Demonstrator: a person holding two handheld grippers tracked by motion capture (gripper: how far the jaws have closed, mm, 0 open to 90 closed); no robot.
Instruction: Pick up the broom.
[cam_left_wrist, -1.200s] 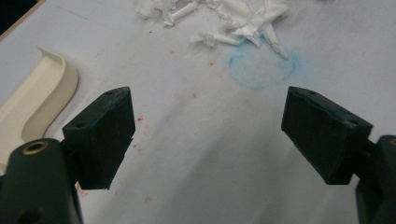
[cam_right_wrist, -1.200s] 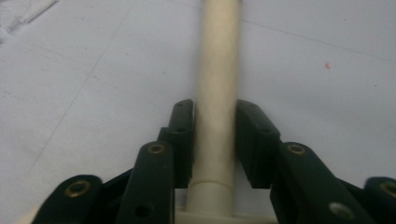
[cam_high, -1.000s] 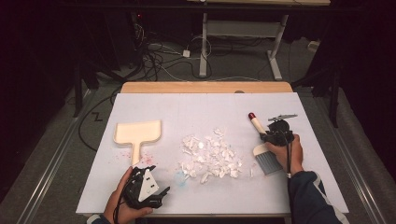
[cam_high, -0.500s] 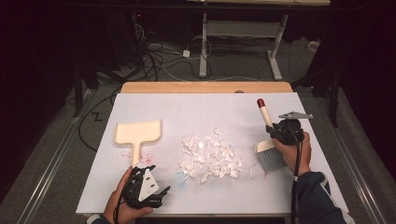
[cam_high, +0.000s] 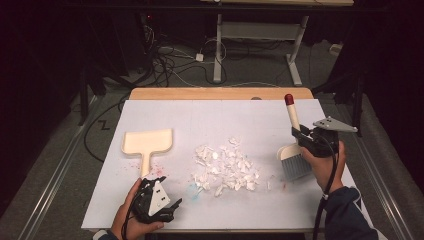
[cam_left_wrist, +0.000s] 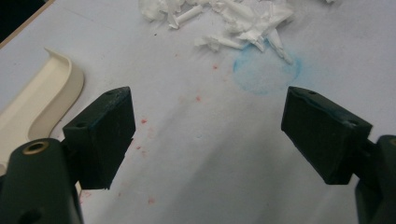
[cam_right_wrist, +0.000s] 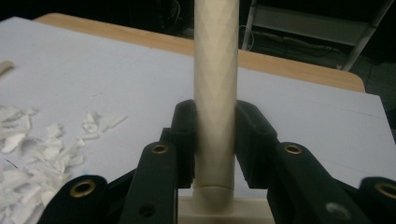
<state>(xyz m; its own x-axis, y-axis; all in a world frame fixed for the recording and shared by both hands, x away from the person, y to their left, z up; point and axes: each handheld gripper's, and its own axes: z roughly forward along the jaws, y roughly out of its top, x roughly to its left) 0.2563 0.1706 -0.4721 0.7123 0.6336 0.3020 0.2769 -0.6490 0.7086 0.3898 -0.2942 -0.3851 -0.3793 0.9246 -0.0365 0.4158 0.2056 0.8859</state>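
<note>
Brush (cam_high: 294, 150) at right of the high view, clamped by the handle in the right gripper (cam_high: 305, 139), jaws tight on the cream shaft just above the head, plain in the right gripper view (cam_right_wrist: 214, 140). Long axis near upright, tilted slightly toward upper left of frame: red cap up and away, grey bristles down, apparently at or just above the white table (cam_high: 210, 120). Paper scraps (cam_high: 225, 167) heaped mid-frame, left of the bristles and apart from them. Dustpan (cam_high: 148, 145) flat at left, tray toward the far edge, handle toward the near edge. Left gripper (cam_high: 167, 207) at lower left, jaws wide apart, nothing between them, pan handle edge just beside its left jaw (cam_left_wrist: 42, 98). Step judged: brush picked up, sweep not begun. Next likely needs bristles set down right of the heap, and left gripper closing on the pan handle.
</note>
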